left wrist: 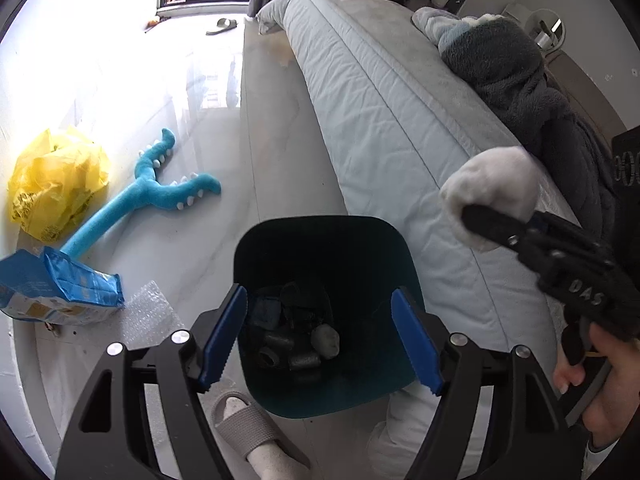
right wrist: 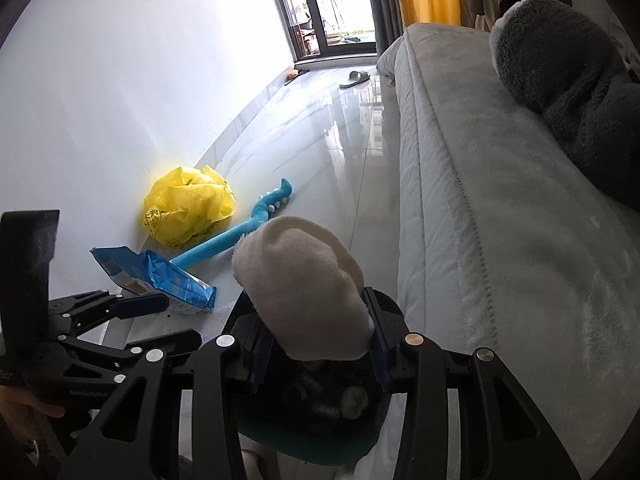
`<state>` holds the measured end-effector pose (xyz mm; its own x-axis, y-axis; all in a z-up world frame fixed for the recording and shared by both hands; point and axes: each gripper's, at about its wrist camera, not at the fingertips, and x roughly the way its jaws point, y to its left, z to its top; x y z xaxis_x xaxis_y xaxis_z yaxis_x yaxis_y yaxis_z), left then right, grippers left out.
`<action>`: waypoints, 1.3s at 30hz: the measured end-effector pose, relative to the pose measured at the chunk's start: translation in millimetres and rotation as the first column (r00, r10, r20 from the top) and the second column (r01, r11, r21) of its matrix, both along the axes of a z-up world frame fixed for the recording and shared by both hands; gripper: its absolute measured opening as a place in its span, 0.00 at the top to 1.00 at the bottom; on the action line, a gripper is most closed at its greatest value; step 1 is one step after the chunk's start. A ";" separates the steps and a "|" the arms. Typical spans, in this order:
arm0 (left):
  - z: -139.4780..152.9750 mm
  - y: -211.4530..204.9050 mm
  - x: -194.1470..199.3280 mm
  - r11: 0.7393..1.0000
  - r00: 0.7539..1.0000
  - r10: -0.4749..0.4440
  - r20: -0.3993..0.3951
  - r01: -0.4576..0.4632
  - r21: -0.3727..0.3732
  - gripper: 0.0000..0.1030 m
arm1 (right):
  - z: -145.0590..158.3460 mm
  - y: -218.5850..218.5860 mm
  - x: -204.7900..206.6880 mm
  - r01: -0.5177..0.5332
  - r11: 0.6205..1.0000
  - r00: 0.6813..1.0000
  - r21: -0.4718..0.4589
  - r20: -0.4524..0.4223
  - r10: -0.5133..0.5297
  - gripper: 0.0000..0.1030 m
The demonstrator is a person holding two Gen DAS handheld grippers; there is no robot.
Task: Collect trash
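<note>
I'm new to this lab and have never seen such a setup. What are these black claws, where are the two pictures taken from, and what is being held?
There is no robot here: a person holds a two-finger gripper in each hand, with a wide-angle camera on each looking along its fingers.

The left camera's picture shows the left gripper, open and empty, above a dark bin that already has scraps in it. To the side, the right gripper is shut on a white sock.

The right camera's picture shows that sock close up, over the bin.

On the floor lie a yellow bag, a blue toy and a blue packet, beside a bed.
</note>
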<state>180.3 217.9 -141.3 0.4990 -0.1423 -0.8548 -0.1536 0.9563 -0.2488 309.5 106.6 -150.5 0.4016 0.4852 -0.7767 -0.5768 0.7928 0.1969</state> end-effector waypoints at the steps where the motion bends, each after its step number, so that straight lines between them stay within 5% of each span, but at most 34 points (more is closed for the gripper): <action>1: 3.2 0.0 -1.0 1.000 1.000 -0.003 0.010 0.003 0.010 0.25 | -3.4 2.3 0.5 -0.003 1.000 1.000 -0.007 -0.005 0.003 0.59; 12: 43.7 1.8 -9.1 0.998 0.984 0.019 0.178 -0.029 0.052 0.21 | -34.2 16.5 5.5 -0.025 0.999 0.995 -0.047 -0.094 0.021 0.59; 17: 75.1 -4.2 -21.0 0.990 0.957 -0.006 0.290 -0.036 0.139 0.10 | -56.1 29.8 0.7 -0.066 0.994 0.987 -0.089 -0.154 0.052 0.56; 25: 112.2 -11.3 -42.0 0.990 0.923 0.008 0.385 -0.060 0.124 0.04 | -82.5 34.6 -2.9 -0.081 0.985 0.982 -0.151 -0.181 0.053 0.47; 29: 126.3 -30.1 -57.7 0.969 0.899 -0.071 0.432 -0.040 0.243 0.04 | -81.0 31.3 -5.6 -0.072 0.990 0.978 -0.125 -0.202 0.045 0.35; 32: 132.8 -36.1 -68.2 0.970 0.887 -0.057 0.458 -0.060 0.237 0.04 | -68.5 29.6 -12.9 -0.078 0.993 0.981 -0.092 -0.187 0.060 0.26; 39: 145.8 -40.7 -113.0 0.964 0.853 -0.022 0.521 -0.120 0.237 0.04 | -26.1 5.3 -32.1 -0.064 0.997 0.993 -0.041 -0.105 0.059 0.23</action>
